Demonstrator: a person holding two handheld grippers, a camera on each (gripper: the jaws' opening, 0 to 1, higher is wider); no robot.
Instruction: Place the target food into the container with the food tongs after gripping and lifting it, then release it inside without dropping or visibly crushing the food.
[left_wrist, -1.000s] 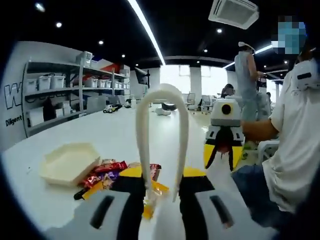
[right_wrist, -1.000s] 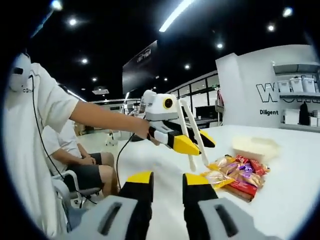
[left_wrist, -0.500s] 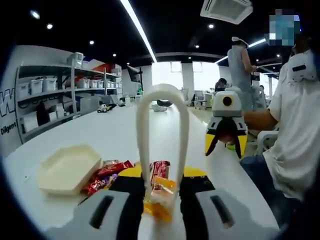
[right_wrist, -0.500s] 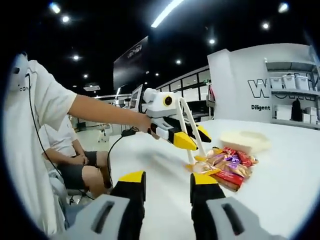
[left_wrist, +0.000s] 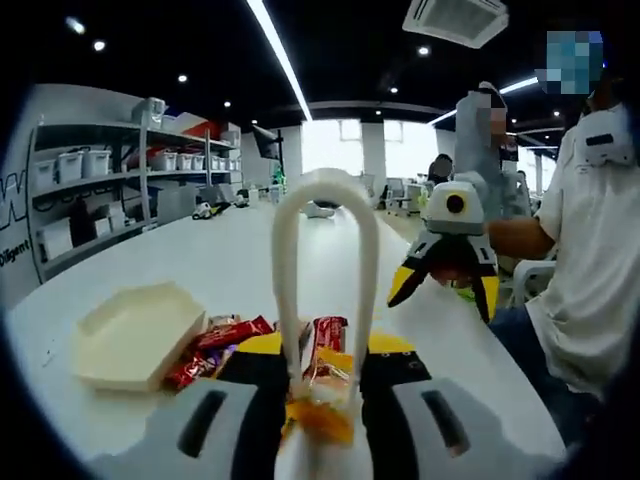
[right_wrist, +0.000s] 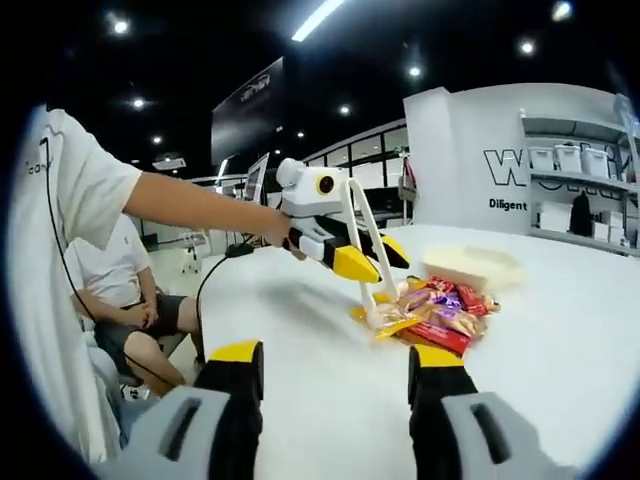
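Note:
My left gripper (left_wrist: 325, 352) is shut on a pair of white looped food tongs (left_wrist: 325, 200). The tongs' tips pinch an orange-yellow wrapped snack (left_wrist: 325, 395) at the near edge of a pile of wrapped snacks (left_wrist: 225, 340). Whether the snack is off the table I cannot tell. A cream hexagonal container (left_wrist: 135, 330) sits just left of the pile. In the right gripper view, the left gripper (right_wrist: 378, 262) holds the tongs (right_wrist: 365, 235) down onto the snack (right_wrist: 390, 318), with the pile (right_wrist: 445, 310) and container (right_wrist: 470, 268) beyond. My right gripper (right_wrist: 335, 365) is open and holds nothing, and it also shows as the right gripper (left_wrist: 445, 300).
All of it rests on a long white table (left_wrist: 230, 265). Shelving with bins (left_wrist: 100, 190) stands at the far left. A seated person (right_wrist: 130, 310) is beside the table edge and another person (left_wrist: 480, 130) stands further back.
The tongs' tips have come together on the orange-yellow snack at the pile's edge. My right gripper's jaws have spread wider. Both views have shifted slightly with the hands.

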